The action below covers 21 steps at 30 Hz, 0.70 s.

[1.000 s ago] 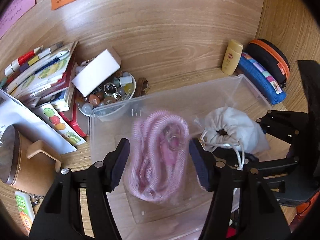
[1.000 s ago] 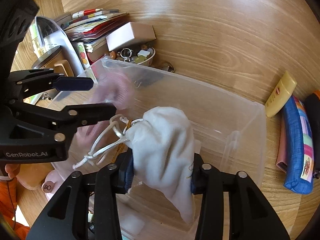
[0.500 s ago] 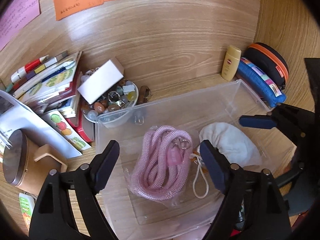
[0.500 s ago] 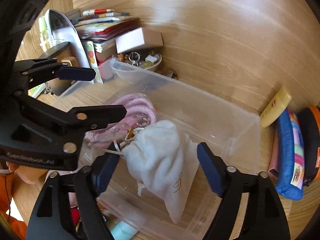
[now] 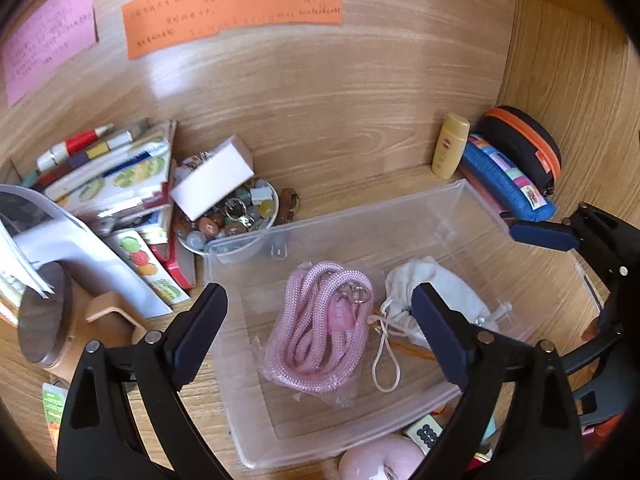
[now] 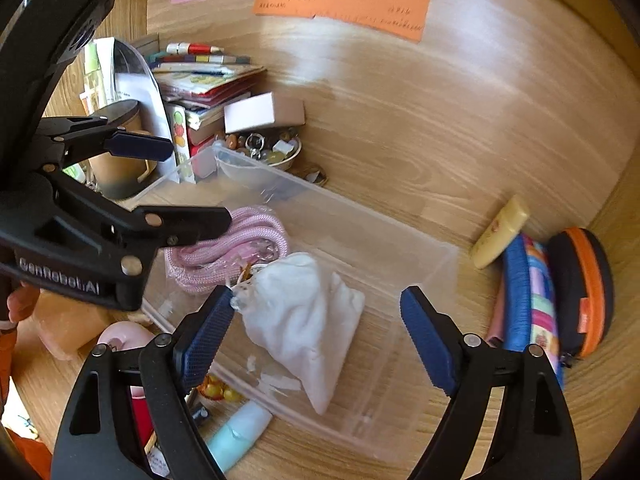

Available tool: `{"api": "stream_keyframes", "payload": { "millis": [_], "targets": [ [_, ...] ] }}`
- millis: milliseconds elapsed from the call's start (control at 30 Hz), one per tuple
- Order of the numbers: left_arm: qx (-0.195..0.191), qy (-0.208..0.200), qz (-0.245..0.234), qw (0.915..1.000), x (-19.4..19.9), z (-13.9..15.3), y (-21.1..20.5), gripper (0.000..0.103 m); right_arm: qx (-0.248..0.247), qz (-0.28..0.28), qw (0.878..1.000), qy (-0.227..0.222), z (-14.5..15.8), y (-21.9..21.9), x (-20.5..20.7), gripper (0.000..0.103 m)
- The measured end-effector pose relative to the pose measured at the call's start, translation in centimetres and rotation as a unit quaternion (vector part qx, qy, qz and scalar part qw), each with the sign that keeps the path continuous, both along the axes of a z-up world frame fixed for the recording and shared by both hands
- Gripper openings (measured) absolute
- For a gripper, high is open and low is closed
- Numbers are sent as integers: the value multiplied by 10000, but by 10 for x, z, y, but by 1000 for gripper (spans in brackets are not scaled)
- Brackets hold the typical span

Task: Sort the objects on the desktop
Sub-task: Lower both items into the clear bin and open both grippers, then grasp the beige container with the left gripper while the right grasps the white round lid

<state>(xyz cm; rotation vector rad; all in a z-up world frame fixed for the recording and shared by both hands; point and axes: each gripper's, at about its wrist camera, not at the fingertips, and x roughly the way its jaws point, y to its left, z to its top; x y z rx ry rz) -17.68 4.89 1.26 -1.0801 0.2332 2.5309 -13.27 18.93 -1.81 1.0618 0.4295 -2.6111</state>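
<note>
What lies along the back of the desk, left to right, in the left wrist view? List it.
Book stack → white box → bowl of trinkets → yellow bottle → blue pencil case → black case with orange zip.

A home study desk in a wooden alcove: coloured handwritten notes (image 5: 236, 12) are stuck on the back panel above a leaning stack of books (image 5: 116, 176) (pens on top).
</note>
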Motion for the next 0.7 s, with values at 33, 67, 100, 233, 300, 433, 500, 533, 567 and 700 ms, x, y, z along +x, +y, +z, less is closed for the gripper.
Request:
{"api": "stream_keyframes", "payload": {
  "millis": [33, 67, 100, 233, 300, 433, 500, 533, 567, 700],
  "targets": [
    [10, 43, 14, 10000, 3, 4, -1, 94, 5, -25, 10000, 59, 3, 2, 3, 84],
    [21, 93, 31, 9999, 7, 8, -3, 94, 8, -48, 9999, 110, 5, 3, 6, 86],
    [26, 137, 44, 9999, 10, 11, -4, 95, 9, -67, 9999, 147, 7, 5, 9, 87],
    [-2, 411, 143, 9991, 28, 25, -14, 98, -34, -155, 9995, 289, 16, 11, 23, 89],
    [-43, 565, 207, 9982, 39, 30, -21, 99, -120, -199, 9992, 330, 19, 15, 30, 90],
    [-49, 755, 337, 9966, 59, 32, -35, 100, -308, -309, 9984, 351, 19, 21, 41, 91],
    [-10, 746, 378, 9965, 67, 29, -41, 100, -411, -389, 9978, 351, 18, 24, 46, 92],
    [4, 728, 398, 9966, 70, 27, -44, 100, -442, -432, 9974, 368, 18, 25, 50, 92],
    [3, 708, 443, 9965, 74, 25, -49, 100, -453, -460, 9972, 388, 17, 25, 53, 92],
    [9, 642, 601, 9961, 88, 14, -60, 100, -468, -497, 9965, 480, 15, 24, 72, 92]
  ]
}}
